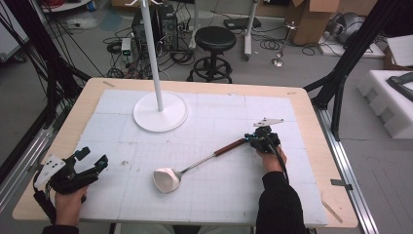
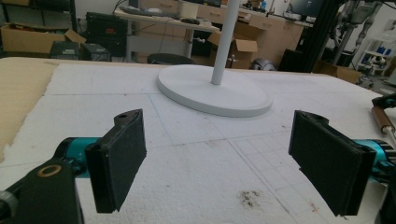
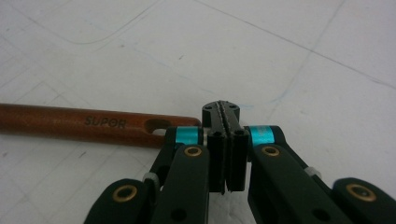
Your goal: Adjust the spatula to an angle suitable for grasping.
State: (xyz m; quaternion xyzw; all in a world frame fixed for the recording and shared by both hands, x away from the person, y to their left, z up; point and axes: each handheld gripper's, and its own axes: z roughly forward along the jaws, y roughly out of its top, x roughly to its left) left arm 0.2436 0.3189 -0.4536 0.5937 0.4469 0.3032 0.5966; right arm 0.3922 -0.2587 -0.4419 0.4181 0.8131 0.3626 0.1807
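Ladle [image 1: 195, 165] is judged stiff and bowl-heavy, best taken by its wooden handle [image 3: 70, 123]. Right gripper [image 3: 226, 112] is pressed together beside the handle's end, left gripper [image 2: 217, 163] spread and empty.

On my feed, off-task items: white round-based stand [image 1: 160, 111] with upright pole, on the far-left part of the white gridded foam mat [image 1: 272, 195] covering the wooden table [image 1: 316, 126]. Beyond the table: black stool [image 1: 215, 41], cardboard boxes [image 1: 311, 19], floor cables [image 1: 180, 56].
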